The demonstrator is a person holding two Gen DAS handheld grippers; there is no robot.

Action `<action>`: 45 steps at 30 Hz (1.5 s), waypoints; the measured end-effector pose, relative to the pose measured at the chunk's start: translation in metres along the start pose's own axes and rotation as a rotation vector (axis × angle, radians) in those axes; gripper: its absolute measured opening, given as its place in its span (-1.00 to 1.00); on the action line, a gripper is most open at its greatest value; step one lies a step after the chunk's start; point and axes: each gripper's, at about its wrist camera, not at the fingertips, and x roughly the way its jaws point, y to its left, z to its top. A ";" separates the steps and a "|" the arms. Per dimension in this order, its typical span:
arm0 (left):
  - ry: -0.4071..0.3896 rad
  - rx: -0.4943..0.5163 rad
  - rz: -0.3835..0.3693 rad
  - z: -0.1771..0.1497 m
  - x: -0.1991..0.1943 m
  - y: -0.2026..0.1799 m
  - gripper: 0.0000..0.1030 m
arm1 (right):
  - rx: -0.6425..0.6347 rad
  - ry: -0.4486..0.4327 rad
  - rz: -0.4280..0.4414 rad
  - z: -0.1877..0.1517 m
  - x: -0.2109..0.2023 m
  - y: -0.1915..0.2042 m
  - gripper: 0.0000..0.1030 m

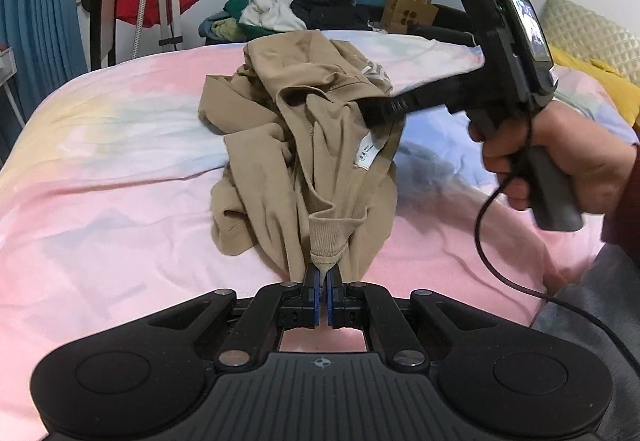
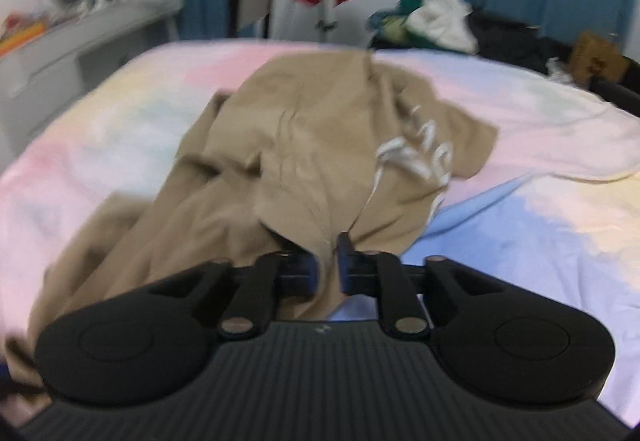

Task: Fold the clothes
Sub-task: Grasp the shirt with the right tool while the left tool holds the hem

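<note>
Clearly you were still at the spreading-out step: one crumpled tan cotton sweatshirt [image 1: 304, 145] lay mid-bed on the pastel tie-dye bedsheet [image 1: 120, 177]. Your left claw [image 1: 322, 281] was pinched shut on its ribbed hem, and your right claw [image 2: 329, 265] was clamped on a bunched fold. Next, I'd judge, you needed to draw both apart and lay it flat. Count: one garment, two claws.

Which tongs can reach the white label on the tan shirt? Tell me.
Probably neither yet: the label lies exposed, but the left tongs and right tongs are both shut on the shirt.
</note>
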 end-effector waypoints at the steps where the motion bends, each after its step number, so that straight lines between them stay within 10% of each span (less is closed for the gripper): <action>1: -0.007 0.002 -0.006 0.000 0.000 -0.001 -0.93 | 0.042 -0.054 0.007 0.002 -0.010 -0.005 -0.82; 8: -0.122 0.064 -0.127 0.001 -0.012 -0.018 -0.93 | 0.192 -0.268 -0.099 -0.009 -0.080 -0.037 -0.82; 16: -0.051 0.156 -0.114 -0.008 0.002 -0.044 -0.91 | 0.491 0.003 -0.099 -0.050 -0.089 -0.101 -0.78; 36: -0.072 -0.078 -0.096 0.010 0.019 -0.054 -0.11 | 0.488 0.027 -0.064 -0.038 -0.064 -0.098 -0.59; 39: -0.066 -0.016 -0.018 0.010 0.035 -0.072 -0.15 | 0.479 0.047 -0.060 -0.038 -0.060 -0.098 0.09; 42: -0.051 0.047 0.098 0.004 0.046 -0.078 -0.86 | 0.431 0.039 -0.064 -0.038 -0.060 -0.092 0.14; 45: -0.106 0.027 0.089 0.002 0.028 -0.072 -0.94 | 0.315 0.051 -0.075 -0.036 -0.057 -0.079 0.15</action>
